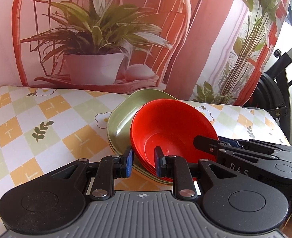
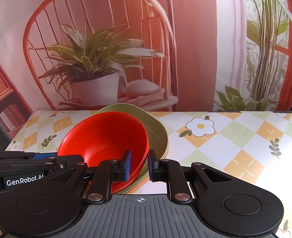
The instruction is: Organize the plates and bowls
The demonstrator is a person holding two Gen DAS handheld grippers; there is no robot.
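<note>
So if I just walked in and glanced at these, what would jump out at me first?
Probably the bright red bowls, nested and sitting in a stack of green plates on the checked flowery tablecloth. Next, the two black grippers: the left gripper and right gripper each straddle the stack's near rim. Behind hangs a backdrop picturing a potted plant.

We see a checked tablecloth [image 1: 47, 123] w/ flowers, a backdrop [image 2: 106, 39] w/ a chair & potted plant pic, & a black stand [image 1: 280, 75] at right.

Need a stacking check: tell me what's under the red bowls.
The red bowls sit nested on stacked green plates. Plate centres beneath are covered, so anything there is hidden.
</note>
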